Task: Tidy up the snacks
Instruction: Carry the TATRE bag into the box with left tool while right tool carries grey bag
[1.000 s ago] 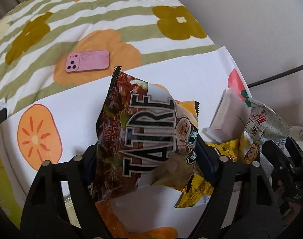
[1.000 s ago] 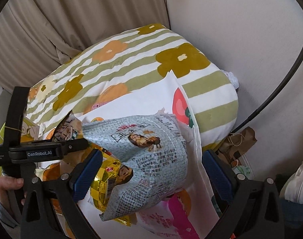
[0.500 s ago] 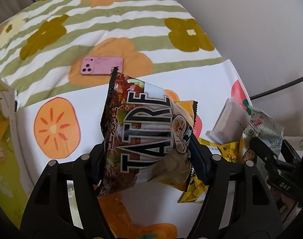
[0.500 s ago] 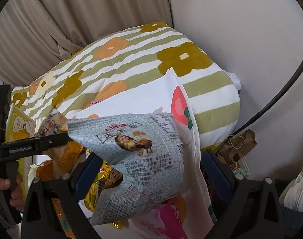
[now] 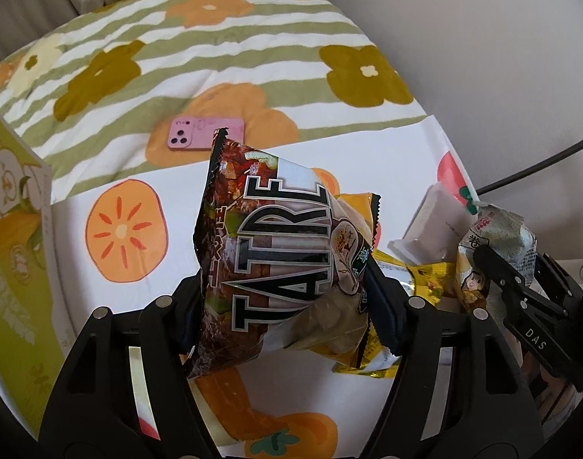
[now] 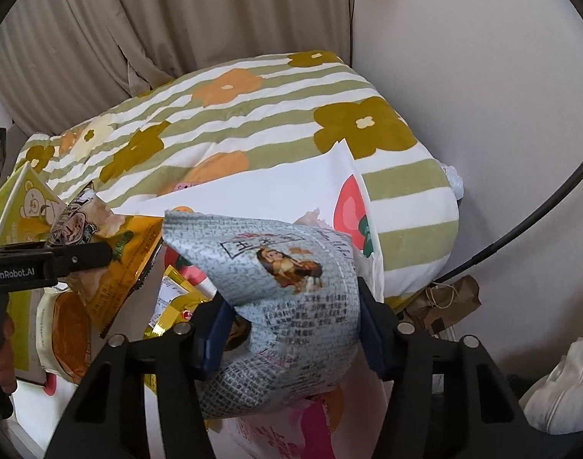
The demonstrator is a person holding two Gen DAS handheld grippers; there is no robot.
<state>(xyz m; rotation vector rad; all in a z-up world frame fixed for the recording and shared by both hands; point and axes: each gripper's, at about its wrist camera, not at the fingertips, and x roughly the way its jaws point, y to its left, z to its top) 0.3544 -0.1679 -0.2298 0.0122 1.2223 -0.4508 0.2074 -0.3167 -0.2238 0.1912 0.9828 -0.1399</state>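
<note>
- Between the blue pads of the left gripper (image 5: 287, 306) a brown snack bag (image 5: 268, 252) printed with big block letters stands nearly upright, pinched on both sides and lifted off the cloth.
- Only the left wrist view shows what lies ahead of that gripper: a pink phone (image 5: 205, 133) flat on the green-striped flowered blanket (image 5: 222, 49), partly behind the bag's serrated top edge.
- At the far left of that gripper stands a green carton (image 5: 12, 237) with a cartoon bear; its flat printed face rises from the white fruit-print cloth (image 5: 115, 229).
- Just right of the brown bag, crinkled yellow foil packets (image 5: 425, 279) lie on the cloth, a pale flat pouch (image 5: 433, 222) beyond them.
- At the far right, the right gripper (image 6: 291, 340) clamps a pale blue-grey snack bag (image 6: 291, 287) covered in small print, its middle squeezed and its top bulging over the pads.
- Only the right wrist view shows the beige curtain (image 6: 176, 19) behind the blanket, a crumpled brown paper bag (image 6: 448, 302) at the right near the wall, and white fabric (image 6: 563, 390) low at the right edge.
- From the right gripper, the left one appears at the left side; the blue-grey bag hides much of the cloth ahead.
</note>
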